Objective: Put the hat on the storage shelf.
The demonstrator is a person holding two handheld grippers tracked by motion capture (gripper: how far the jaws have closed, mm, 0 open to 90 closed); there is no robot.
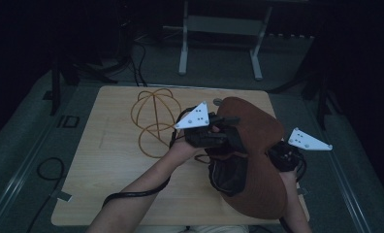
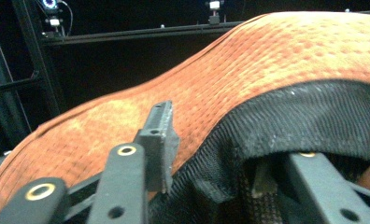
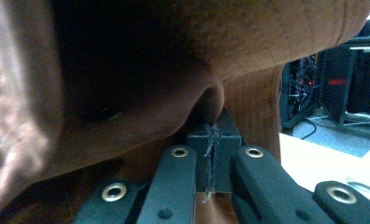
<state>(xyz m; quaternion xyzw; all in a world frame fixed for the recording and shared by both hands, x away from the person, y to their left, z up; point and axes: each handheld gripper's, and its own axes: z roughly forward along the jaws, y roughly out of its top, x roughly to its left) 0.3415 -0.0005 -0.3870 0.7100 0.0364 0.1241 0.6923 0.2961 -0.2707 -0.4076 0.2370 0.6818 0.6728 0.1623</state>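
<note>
A large brown fabric piece [image 1: 258, 141] with a black mesh lining [image 1: 227, 174] is held up over the right half of the wooden table [image 1: 112, 165]. My left gripper [image 1: 226, 125] reaches into its upper edge from the left. In the left gripper view the jaws [image 2: 213, 158] stand apart, one finger [image 2: 160, 135] on the orange-brown outside [image 2: 286, 60], the other under the black lining [image 2: 309, 121]. My right gripper [image 3: 211, 144] is shut on a fold of the brown fabric [image 3: 141, 116]. Its grey plate [image 1: 309, 141] sticks out at the fabric's right side.
A tangle of yellow hoops [image 1: 153, 119] lies on the table behind the left hand. A small round object [image 1: 217, 101] sits near the far edge. A white frame [image 1: 219, 29] stands on the floor beyond, and a black cable [image 1: 49, 170] loops at the left.
</note>
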